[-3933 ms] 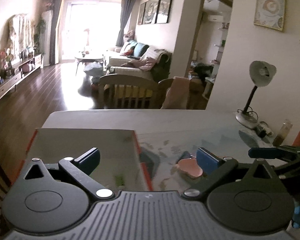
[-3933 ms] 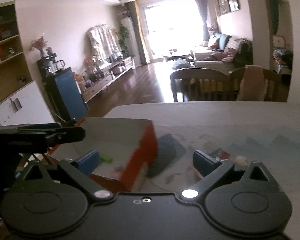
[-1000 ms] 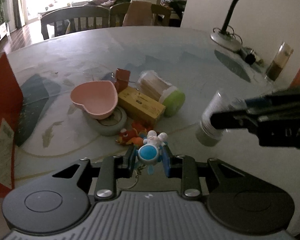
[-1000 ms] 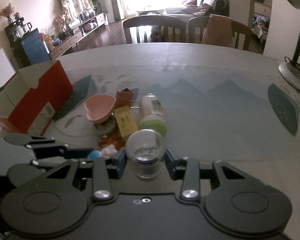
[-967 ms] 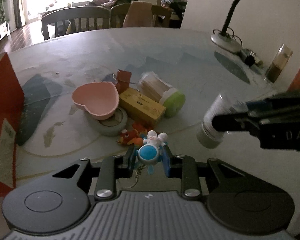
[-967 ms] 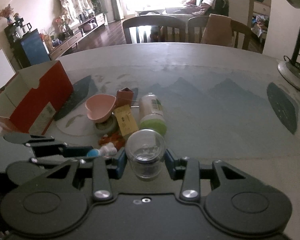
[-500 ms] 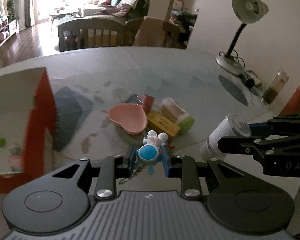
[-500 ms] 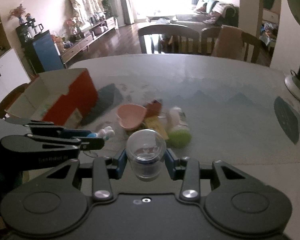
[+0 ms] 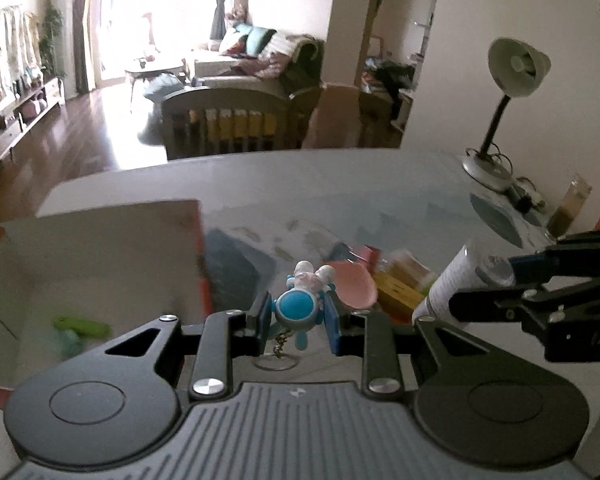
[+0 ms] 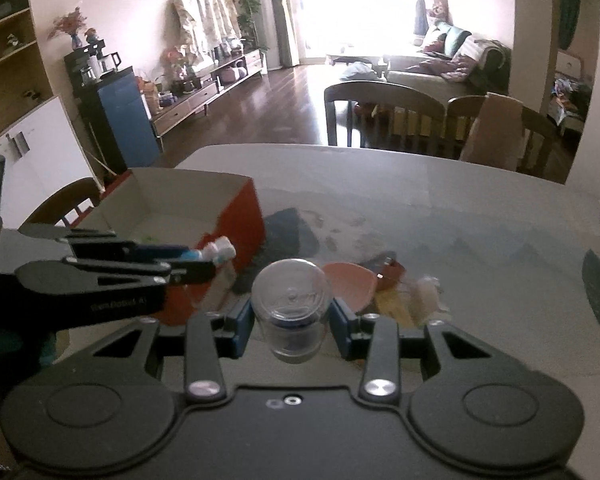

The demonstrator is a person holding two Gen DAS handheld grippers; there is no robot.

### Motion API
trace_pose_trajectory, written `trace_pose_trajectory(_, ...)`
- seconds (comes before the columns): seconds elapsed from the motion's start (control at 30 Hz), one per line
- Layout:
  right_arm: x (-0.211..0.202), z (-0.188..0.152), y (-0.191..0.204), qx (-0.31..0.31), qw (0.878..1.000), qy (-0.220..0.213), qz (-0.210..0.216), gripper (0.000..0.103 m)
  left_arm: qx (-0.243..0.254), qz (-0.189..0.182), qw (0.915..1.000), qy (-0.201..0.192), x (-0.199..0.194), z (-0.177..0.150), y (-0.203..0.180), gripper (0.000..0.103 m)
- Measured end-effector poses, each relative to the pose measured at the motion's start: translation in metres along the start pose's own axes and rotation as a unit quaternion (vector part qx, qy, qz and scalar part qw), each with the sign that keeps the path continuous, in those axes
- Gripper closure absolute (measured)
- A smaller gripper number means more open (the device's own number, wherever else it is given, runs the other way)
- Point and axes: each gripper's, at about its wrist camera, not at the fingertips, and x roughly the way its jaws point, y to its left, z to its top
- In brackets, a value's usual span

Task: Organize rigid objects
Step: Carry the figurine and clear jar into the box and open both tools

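Both of your grippers have risen off the table since a second ago, and the red box that sat at the left edge of view now fills the lower left ahead of your left hand. Your left gripper [image 9: 296, 312] is closed tight on the small blue-and-white figurine keychain [image 9: 302, 302], its pads pressing the round blue body from both sides while the key ring dangles below. Your right gripper [image 10: 290, 320] is clamped on a clear-capped cylindrical bottle [image 10: 292, 304], cap end facing the camera; from the left wrist view the same bottle [image 9: 460, 280] shows as a pale labelled tube sticking out of those jaws.

Just beyond your left fingers the open red cardboard box [image 9: 100, 264] has its near right wall almost under the keychain, with something green lying blurred on its floor. From the right wrist view that box [image 10: 242, 216] stands left of the bottle, and your left gripper's tips hover at its near corner.

Right of the box, the leftover pile lies close together on the table [image 10: 440, 208]: a pink heart-shaped dish [image 10: 350, 282], a yellow box [image 9: 400, 286] touching it, and a small red item [image 10: 392, 272] behind. Past the pile the tabletop is bare up to its far edge, where chairs [image 10: 380, 116] stand. A desk lamp [image 9: 500, 112] occupies the far right corner.
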Motion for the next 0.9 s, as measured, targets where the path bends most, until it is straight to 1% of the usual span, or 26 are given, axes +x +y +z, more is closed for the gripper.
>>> trace_pose_trajectory(0.23, 0.018, 0.020, 0.042, -0.015, 1.000, -0.006, 0.013, 0.063, -0.003, 0.024, 0.9996, -0.017, -0.022, 0.009, 0.044, 0.076)
trace_pose_trajectory(0.43, 0.034, 0.036, 0.076, -0.023, 0.999, -0.011, 0.023, 0.063, -0.014, 0.042, 0.9989, -0.015, -0.032, 0.010, 0.084, 0.076)
trace_pose_trajectory(0.7, 0.061, 0.051, 0.115, -0.039, 0.999, -0.009, 0.026, 0.063, -0.031, 0.066, 0.9973, -0.003, -0.039, 0.006, 0.142, 0.076)
trace_pose_trajectory(0.9, 0.097, 0.057, 0.135, -0.052, 0.999, 0.008, 0.012, 0.063, -0.034, 0.088, 0.9954, 0.015, -0.029, 0.005, 0.182, 0.076)
